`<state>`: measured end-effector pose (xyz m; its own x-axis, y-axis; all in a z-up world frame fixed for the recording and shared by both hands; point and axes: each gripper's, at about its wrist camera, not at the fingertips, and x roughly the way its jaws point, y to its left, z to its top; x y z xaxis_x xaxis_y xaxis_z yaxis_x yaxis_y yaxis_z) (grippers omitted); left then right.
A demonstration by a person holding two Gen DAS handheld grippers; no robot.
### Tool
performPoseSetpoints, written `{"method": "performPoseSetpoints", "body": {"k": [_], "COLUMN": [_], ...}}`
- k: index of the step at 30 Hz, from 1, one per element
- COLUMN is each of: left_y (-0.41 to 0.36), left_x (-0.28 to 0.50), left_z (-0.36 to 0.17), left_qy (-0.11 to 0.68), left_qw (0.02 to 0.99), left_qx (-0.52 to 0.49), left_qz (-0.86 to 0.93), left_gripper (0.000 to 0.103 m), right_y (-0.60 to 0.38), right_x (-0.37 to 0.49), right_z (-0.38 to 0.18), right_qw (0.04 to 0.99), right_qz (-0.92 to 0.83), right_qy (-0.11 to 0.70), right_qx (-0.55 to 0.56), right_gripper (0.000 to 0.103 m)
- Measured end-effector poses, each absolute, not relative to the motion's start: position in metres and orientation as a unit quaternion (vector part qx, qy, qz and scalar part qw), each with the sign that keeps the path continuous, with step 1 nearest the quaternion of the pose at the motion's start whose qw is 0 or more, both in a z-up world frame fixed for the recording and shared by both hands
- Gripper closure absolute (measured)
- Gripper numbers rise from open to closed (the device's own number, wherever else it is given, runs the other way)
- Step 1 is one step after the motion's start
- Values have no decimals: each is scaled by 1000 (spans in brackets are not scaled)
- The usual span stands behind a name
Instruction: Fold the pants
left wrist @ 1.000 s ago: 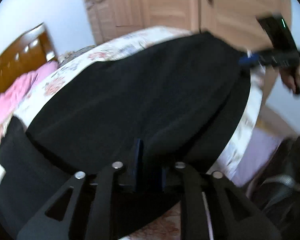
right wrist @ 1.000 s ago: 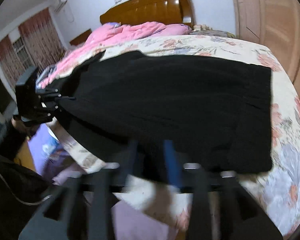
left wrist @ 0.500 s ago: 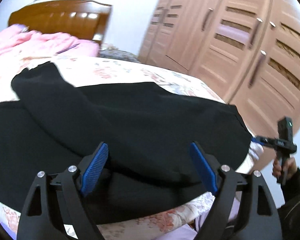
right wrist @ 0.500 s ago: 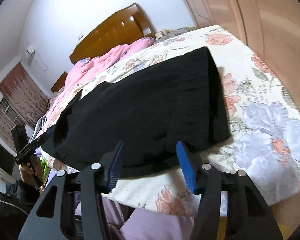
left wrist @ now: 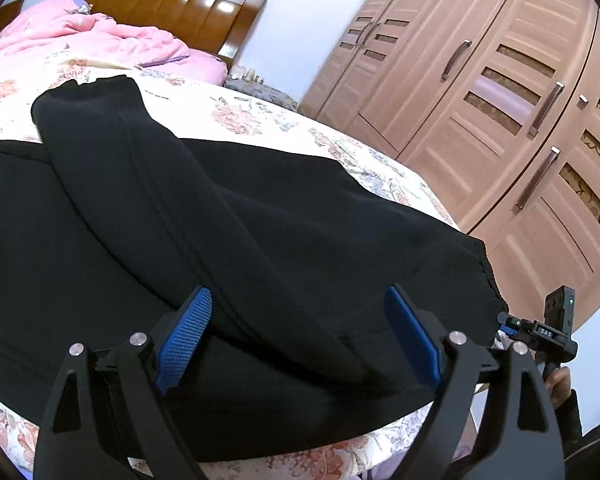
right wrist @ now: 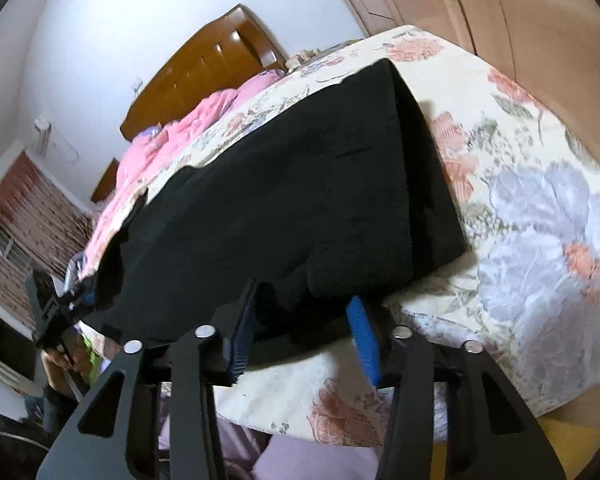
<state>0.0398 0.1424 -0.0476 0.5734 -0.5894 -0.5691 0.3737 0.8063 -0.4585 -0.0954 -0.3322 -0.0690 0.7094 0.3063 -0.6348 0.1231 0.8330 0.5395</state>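
Lying across the near end of the floral bed (left wrist: 260,120), the black pants (left wrist: 260,240) appear to have one fold made, with one leg laid diagonally over the rest, so the step in hand looks like the pause between folds. Both tools hang just off the bed's edge: the left gripper (left wrist: 300,336) has its blue pads spread wide with nothing between them, and the right gripper (right wrist: 304,330) stands moderately apart, also holding nothing, though whether its left pad brushes the hanging cloth is hard to tell from this angle. By judgement, the next move calls for fresh grips on one short end of the stack, one at each corner, so that both layers lift together and can be carried over toward the other end. The fabric is thick, matte and soft, with a long seam running down the upper leg; the layers do not sit square, the top leg slanting toward the pink quilt (left wrist: 80,36), and the near edge droops over the mattress side.
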Motion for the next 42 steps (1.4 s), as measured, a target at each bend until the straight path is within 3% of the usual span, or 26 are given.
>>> {"method": "performPoseSetpoints", "body": {"k": [2,3,5,9,13,16,18,19,20,22,23,31,34,39,40,41,42], "left_y": [139,136,133,134,132,135,138,141,144,153,159,175,145,97,93,94,98], "left_x": [41,41,41,30,27,29,28,28,27,24,22,48,75,128,136,140,140], "left_z": [-47,-45,-42,-28,-31,-43,-45,-44,-43,-37,-34,-10,-3,-14,-20,-26,-27], "left_qy": [371,368,362,330,340,364,367,365,364,353,345,368,402,493,502,511,509], "left_qw": [876,880,894,906,903,895,893,893,895,900,904,894,893,867,862,856,857], "left_qx": [-140,-131,-105,-99,-83,-89,-100,-104,-107,-120,-128,-160,-109,51,66,73,79], "left_qz": [-275,-270,-243,-246,-250,-244,-242,-240,-234,-223,-219,-201,-168,-49,-44,-37,-26], "left_gripper": [17,26,98,97,97,96,89,81,60,32,26,20,16,18,42,88,98], "right_y": [-335,-332,-320,-317,-349,-356,-352,-351,-349,-347,-344,-338,-336,-336,-336,-337,-337], "right_x": [-100,-101,-102,-108,-105,-108,-108,-108,-109,-109,-109,-103,-101,-101,-101,-101,-101], "right_z": [-65,-59,-43,-17,-72,-73,-70,-69,-67,-65,-64,-66,-65,-66,-66,-66,-67], "right_qw": [886,894,913,933,894,888,886,886,886,886,886,884,888,889,889,889,889], "right_qz": [42,38,30,16,10,23,23,26,28,32,32,41,37,37,38,38,39], "right_qy": [358,349,334,298,343,328,335,335,333,330,329,339,342,344,344,343,343], "right_qx": [293,279,234,201,289,321,319,319,322,325,325,319,305,300,301,301,300], "right_gripper": [79,80,82,84,85,85,81,74,69,62,59,56,56,56,56,56,57]}}
